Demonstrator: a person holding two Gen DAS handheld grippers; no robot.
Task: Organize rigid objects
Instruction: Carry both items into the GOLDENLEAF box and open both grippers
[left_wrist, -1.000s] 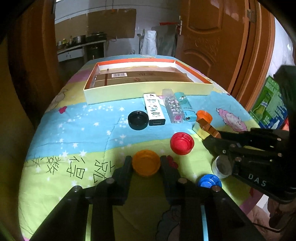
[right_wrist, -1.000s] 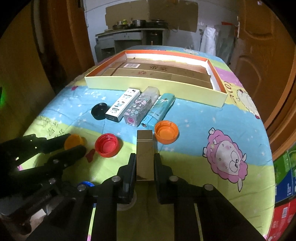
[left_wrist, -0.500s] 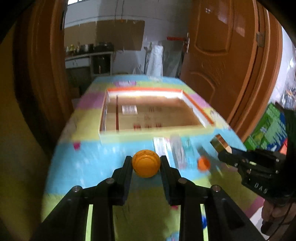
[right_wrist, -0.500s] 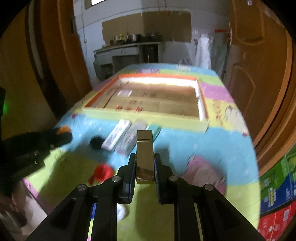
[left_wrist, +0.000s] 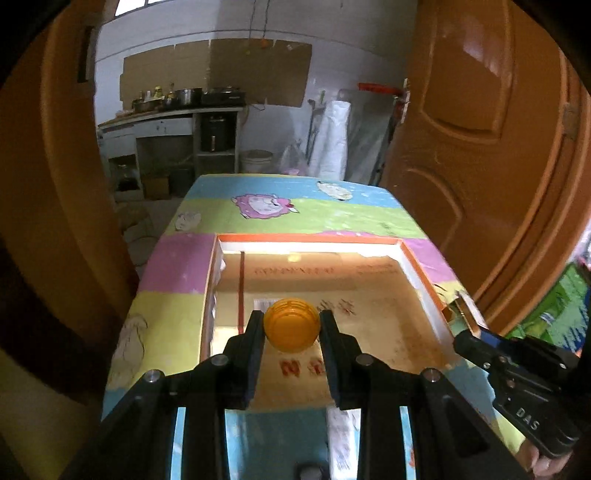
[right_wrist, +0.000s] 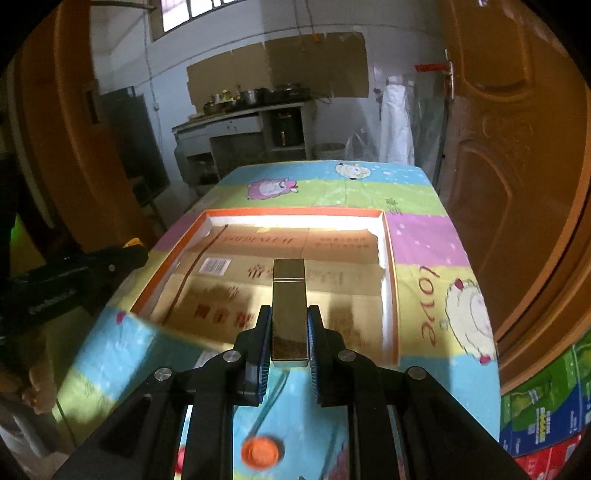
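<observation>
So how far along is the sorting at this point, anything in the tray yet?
Nothing shows inside the tray yet; only its cardboard floor is visible. In hand: the left gripper is shut on a yellow bottle cap and the right gripper on a gold rectangular block, both over the tray. Left: releasing these two, plus at least the orange cap on the tablecloth.

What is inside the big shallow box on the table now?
The box holds only flattened printed cardboard lining its floor. The yellow cap and gold bar hide small parts of that floor.
</observation>
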